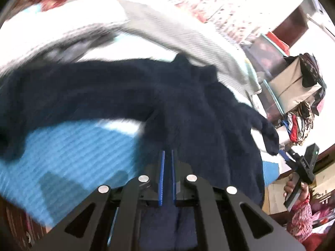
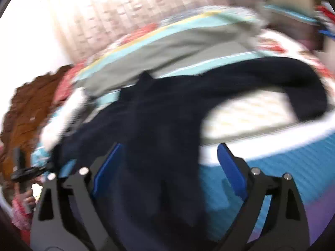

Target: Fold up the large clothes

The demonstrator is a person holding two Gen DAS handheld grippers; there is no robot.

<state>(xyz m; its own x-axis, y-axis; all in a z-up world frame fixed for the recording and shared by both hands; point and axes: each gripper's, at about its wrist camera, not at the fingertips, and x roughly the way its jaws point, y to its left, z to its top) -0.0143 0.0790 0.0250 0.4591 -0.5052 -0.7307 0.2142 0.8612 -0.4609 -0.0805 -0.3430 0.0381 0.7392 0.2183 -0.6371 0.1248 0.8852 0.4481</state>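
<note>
A dark navy sweater (image 1: 159, 96) lies spread over a blue and white striped bedcover (image 1: 69, 146), one sleeve stretching to the left. My left gripper (image 1: 166, 152) is shut on the sweater's near edge; navy cloth passes under the blue pads. In the right wrist view the same sweater (image 2: 159, 113) fills the middle, its sleeve curving to the right. My right gripper (image 2: 168, 146) is open, its blue pads (image 2: 230, 167) wide apart on either side of the cloth. The right gripper also shows in the left wrist view (image 1: 303, 165), at the right edge. Both views are blurred.
A grey striped garment (image 1: 184, 35) lies beyond the sweater on the bed, seen too in the right wrist view (image 2: 171, 50). A heap of clothes (image 1: 301, 123) and boxes (image 1: 293, 85) stand to the right. A brown knitted cloth (image 2: 31, 106) is at the left.
</note>
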